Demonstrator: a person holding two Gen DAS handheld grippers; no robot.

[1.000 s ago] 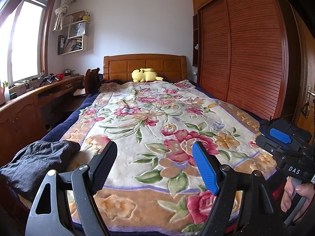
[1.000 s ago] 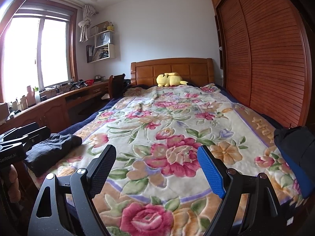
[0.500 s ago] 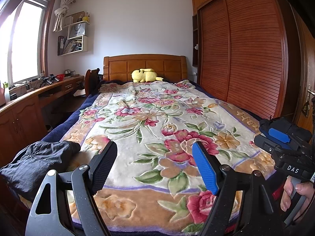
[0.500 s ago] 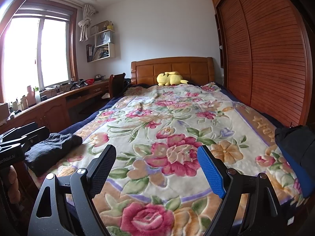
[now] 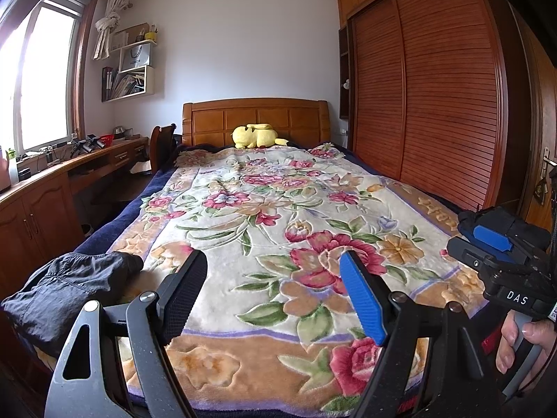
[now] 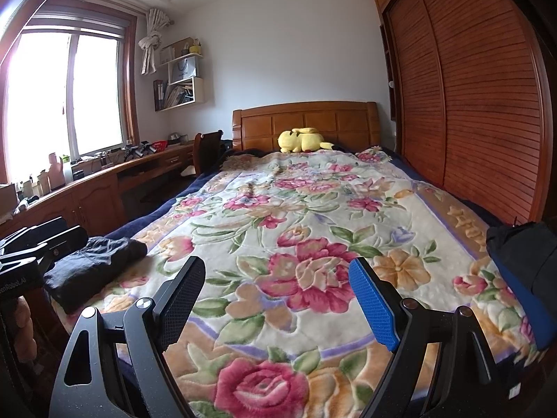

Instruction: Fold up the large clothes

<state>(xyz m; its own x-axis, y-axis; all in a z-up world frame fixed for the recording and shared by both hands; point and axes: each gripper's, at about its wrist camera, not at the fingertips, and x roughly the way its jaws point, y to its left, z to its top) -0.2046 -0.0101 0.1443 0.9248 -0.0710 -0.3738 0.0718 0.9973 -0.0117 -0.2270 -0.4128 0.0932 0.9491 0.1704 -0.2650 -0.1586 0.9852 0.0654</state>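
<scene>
Both tools hang over the foot of the bed, fingers spread wide with nothing between them. The left tool (image 5: 273, 296) has a black and a blue pad, same as the right tool (image 6: 278, 299). The dark garment (image 5: 66, 289) sits bunched at the bed's left corner, partly cut off by the frame edge. Only the right view shows a dark bag (image 6: 522, 271) on the right edge, half out of frame. The floral blanket (image 5: 278, 209) covers the bed, with a yellow plush (image 5: 256, 136) at the headboard and a wardrobe (image 5: 435, 97) alongside.
</scene>
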